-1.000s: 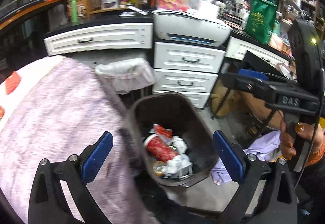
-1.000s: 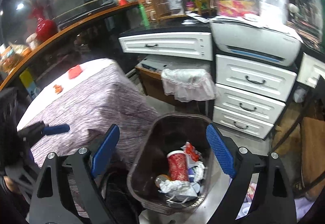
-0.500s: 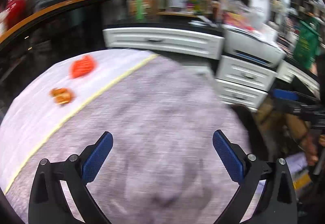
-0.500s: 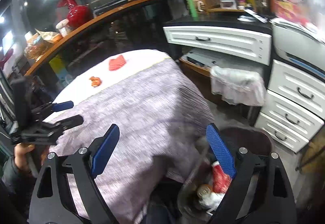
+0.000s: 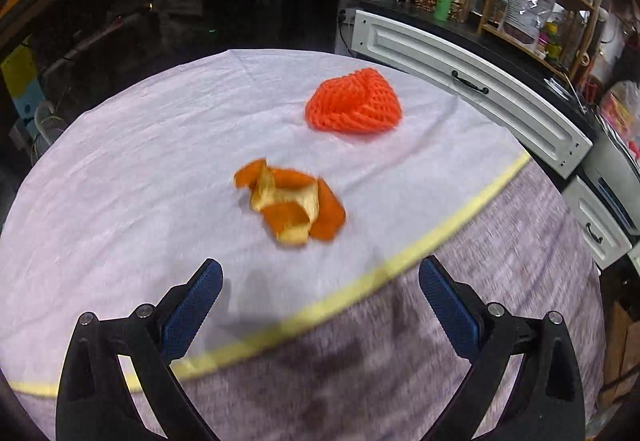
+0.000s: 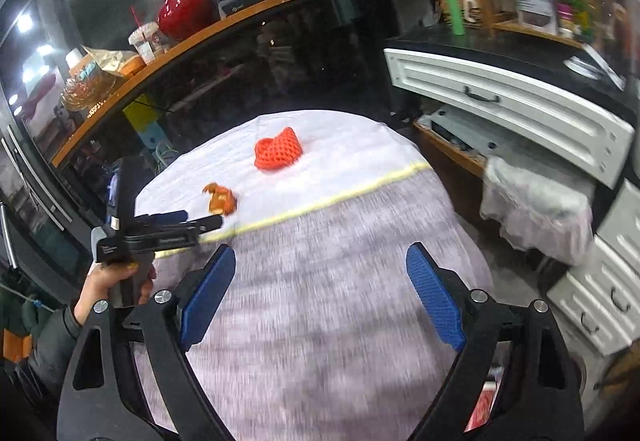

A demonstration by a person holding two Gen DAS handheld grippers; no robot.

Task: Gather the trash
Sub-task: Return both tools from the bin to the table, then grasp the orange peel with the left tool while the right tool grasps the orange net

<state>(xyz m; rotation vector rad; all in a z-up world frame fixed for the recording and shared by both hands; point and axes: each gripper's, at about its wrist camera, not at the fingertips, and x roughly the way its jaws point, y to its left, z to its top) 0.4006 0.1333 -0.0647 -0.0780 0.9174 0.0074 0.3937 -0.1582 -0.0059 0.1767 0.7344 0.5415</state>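
An orange peel [image 5: 290,207] lies on the white part of the tablecloth [image 5: 120,169], just ahead of my open, empty left gripper [image 5: 320,297]. A red-orange foam fruit net [image 5: 354,105] lies farther back to the right. In the right wrist view the peel [image 6: 220,199] and the net [image 6: 278,149] lie on the far half of the table, and the left gripper [image 6: 188,219] is held from the left, close to the peel. My right gripper [image 6: 320,293] is open and empty above the grey cloth. The trash bin is out of view.
White drawer units [image 6: 508,101] and a lined basket [image 6: 536,201] stand to the right of the table. A dark counter with a wooden top [image 6: 240,21] curves behind it, carrying a red vase [image 6: 184,7]. A yellow stripe [image 5: 360,281] splits white cloth from grey.
Both grippers have swung left from over the bin to over the table. The left one has closed in on the orange peel. Both stay open.
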